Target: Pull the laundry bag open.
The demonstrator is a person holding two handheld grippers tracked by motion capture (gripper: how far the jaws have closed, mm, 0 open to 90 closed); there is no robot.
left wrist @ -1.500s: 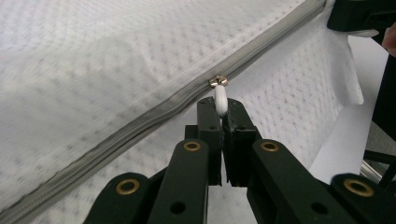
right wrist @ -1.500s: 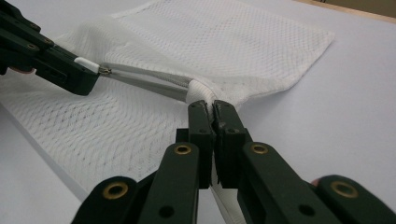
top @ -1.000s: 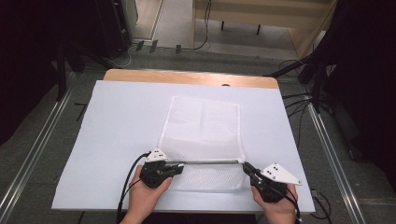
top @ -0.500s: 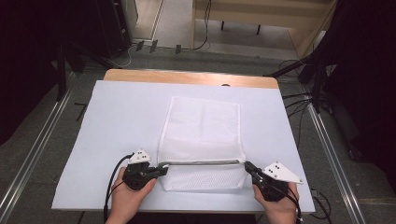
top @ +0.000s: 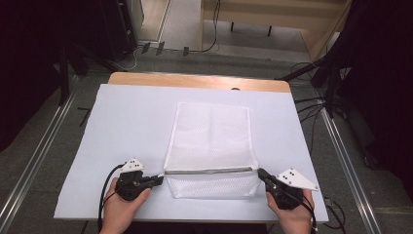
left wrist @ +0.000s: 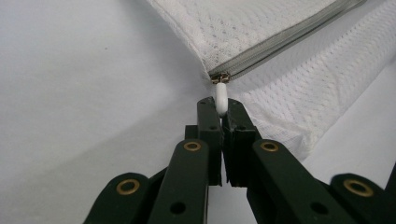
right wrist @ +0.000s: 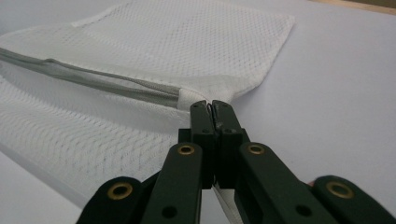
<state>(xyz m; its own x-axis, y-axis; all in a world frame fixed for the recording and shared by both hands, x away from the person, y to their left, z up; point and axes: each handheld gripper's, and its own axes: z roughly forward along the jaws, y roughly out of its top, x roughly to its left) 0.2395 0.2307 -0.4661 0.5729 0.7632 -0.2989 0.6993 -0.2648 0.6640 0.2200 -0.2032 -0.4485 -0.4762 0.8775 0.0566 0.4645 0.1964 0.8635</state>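
Your white mesh bag (top: 212, 146) lies flat near the middle of the table (top: 122, 122), its grey zipper (top: 209, 170) running parallel to the near edge. Your left gripper (top: 155, 181) has its jaws pinching the white zipper pull (left wrist: 221, 99) at the zipper's left end. Your right gripper (top: 263, 174) has its jaws pressed together on the bag's fabric at the zipper's right end.
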